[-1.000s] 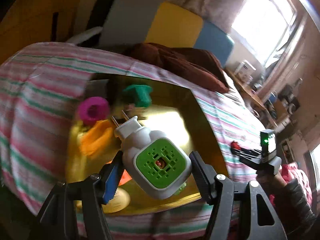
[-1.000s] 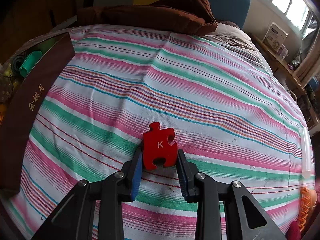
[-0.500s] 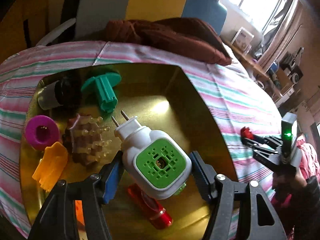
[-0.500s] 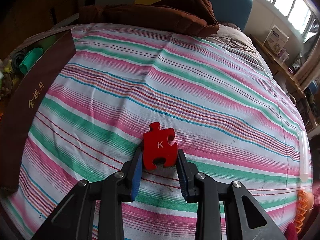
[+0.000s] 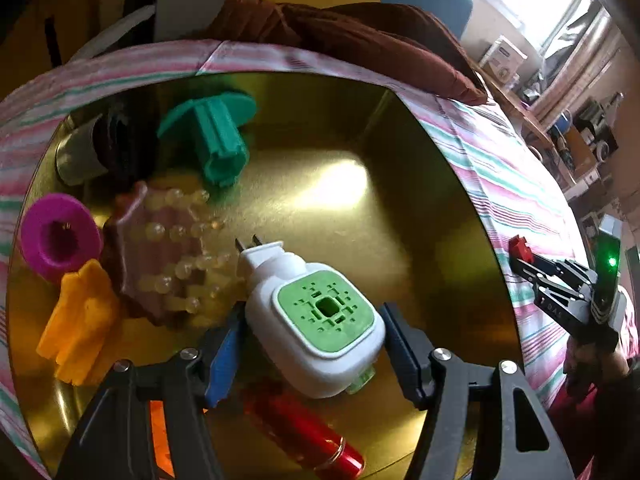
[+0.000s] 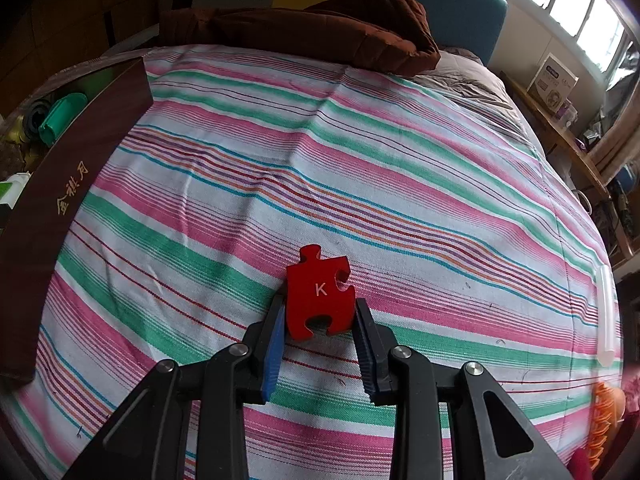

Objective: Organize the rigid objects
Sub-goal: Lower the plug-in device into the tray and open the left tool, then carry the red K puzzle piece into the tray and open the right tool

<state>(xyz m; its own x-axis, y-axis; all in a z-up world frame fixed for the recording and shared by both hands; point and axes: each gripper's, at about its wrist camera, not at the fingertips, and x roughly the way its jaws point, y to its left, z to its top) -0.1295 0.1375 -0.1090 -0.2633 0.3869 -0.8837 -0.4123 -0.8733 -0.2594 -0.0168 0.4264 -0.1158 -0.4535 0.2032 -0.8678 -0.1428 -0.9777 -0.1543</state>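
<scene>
- My left gripper (image 5: 310, 330) clamps the white-and-green plug-in device (image 5: 316, 320) above the gold box (image 5: 400, 208).
- My right gripper (image 6: 320, 334) clamps the red puzzle piece (image 6: 320, 292) over the striped sheet (image 6: 360, 184).

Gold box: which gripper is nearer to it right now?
Left. The left gripper holds the white plug-in device directly over the gold box. The right gripper, gripping the red puzzle piece, sits out over the striped bedspread, beside the box.

Pretty clearly someone's bedroom at home: a bed (image 6: 360, 184) with a striped sheet, brown blanket (image 6: 320, 36) bunched at the head, window (image 6: 580, 12), cluttered shelf (image 6: 560, 120) alongside.
</scene>
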